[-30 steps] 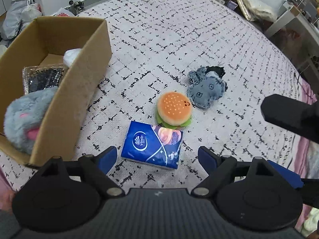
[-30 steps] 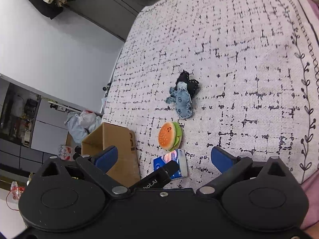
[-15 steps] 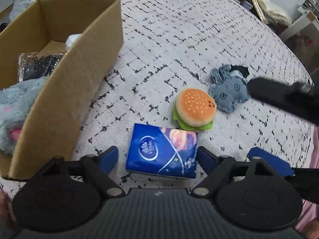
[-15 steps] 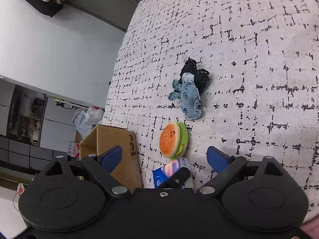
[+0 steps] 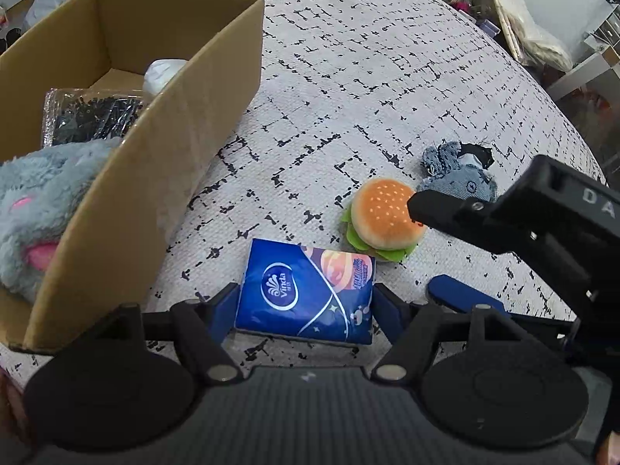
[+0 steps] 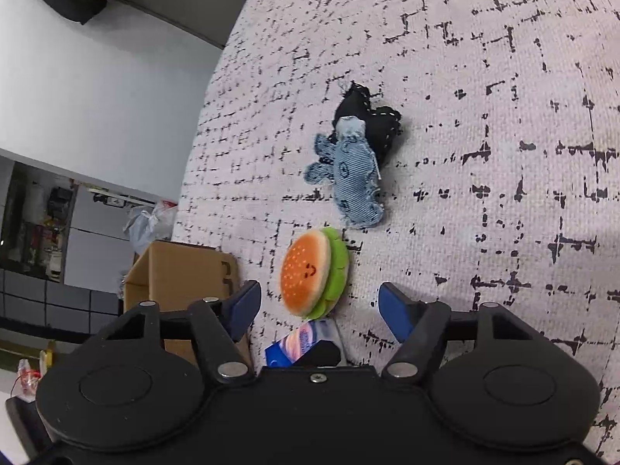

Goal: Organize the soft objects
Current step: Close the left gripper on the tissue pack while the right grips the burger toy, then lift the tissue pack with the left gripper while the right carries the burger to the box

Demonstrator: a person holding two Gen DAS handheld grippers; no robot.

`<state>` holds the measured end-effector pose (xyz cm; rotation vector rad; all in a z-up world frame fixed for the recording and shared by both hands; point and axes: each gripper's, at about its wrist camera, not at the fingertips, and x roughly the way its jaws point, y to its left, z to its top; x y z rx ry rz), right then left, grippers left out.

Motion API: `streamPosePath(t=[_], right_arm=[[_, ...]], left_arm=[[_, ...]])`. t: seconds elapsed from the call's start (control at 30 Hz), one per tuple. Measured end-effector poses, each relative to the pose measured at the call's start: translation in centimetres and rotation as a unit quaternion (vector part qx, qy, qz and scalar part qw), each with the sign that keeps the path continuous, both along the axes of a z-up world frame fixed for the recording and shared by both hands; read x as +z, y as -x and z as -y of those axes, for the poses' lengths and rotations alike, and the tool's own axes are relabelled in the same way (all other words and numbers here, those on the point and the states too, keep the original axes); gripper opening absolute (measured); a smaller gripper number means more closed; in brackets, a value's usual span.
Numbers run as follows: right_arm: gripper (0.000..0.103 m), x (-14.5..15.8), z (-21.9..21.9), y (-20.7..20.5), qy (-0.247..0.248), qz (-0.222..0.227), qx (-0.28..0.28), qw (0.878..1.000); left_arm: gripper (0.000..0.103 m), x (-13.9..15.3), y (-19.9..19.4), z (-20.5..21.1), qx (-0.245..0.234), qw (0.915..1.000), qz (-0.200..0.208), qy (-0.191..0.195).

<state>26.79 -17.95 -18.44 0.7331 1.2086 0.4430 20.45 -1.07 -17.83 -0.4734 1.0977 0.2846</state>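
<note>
A blue tissue pack (image 5: pixel 306 290) lies flat on the patterned bedcover between the blue fingers of my left gripper (image 5: pixel 306 312). Its jaws are closing and the pads stand right at the pack's two sides, with no squeeze visible. A plush hamburger (image 5: pixel 383 217) (image 6: pixel 314 275) lies just beyond the pack. My right gripper (image 6: pixel 319 306) (image 5: pixel 424 246) hangs low over it, jaws closing, the burger between its fingertips and untouched. A denim plush toy (image 6: pixel 352 178) (image 5: pixel 461 182) with a black part lies farther out. The tissue pack (image 6: pixel 298 343) peeks out under the right gripper.
An open cardboard box (image 5: pixel 155 178) (image 6: pixel 178 271) stands at the left of the bed. Inside it are a grey fluffy plush (image 5: pixel 38 201), a black shiny packet (image 5: pixel 85 116) and a white soft item (image 5: pixel 162 71). Room clutter lies beyond the bed's edges.
My left gripper sank onto the tissue pack and its jaws narrowed around it. My right gripper dropped toward the hamburger, its jaws narrowing, and its finger now reaches over the burger.
</note>
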Motion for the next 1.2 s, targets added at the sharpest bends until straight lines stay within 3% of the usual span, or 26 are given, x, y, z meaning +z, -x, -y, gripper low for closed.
streamPosePath(t=[0.33,0.4,0.47,0.63,0.8,1.2], right_arm=[[0.064,-0.1,-2.5,-0.7,0.048,0.027,0.018,0.998],[0.058,-0.2,-3.0,-0.9,0.061,0.037,0.027,0.997],[0.031,-0.2,-3.3,-0.9,0.084,0.043,0.035,0.995],[0.02,-0.2,-2.4,-0.8,0.07,0.028,0.032,0.997],[0.019,1.4,-1.5,0.0,0.065,0.045,0.013,0.997],[0.019,7.0,2.4,2.4,0.048,0.106,-0.033,0.993]], left_arm=[[0.072,-0.3,0.1,-0.3,0.004,0.9999,0.004,0.009],[0.072,-0.3,0.1,-0.3,0.005,0.9999,0.004,0.011],[0.072,-0.3,0.1,-0.3,0.006,0.9999,0.006,0.011],[0.072,-0.1,0.2,-0.2,0.005,0.9999,0.008,0.01],[0.072,0.8,0.3,0.0,-0.003,0.9999,0.012,0.009],[0.072,6.2,1.7,1.1,-0.037,0.9974,0.063,0.0]])
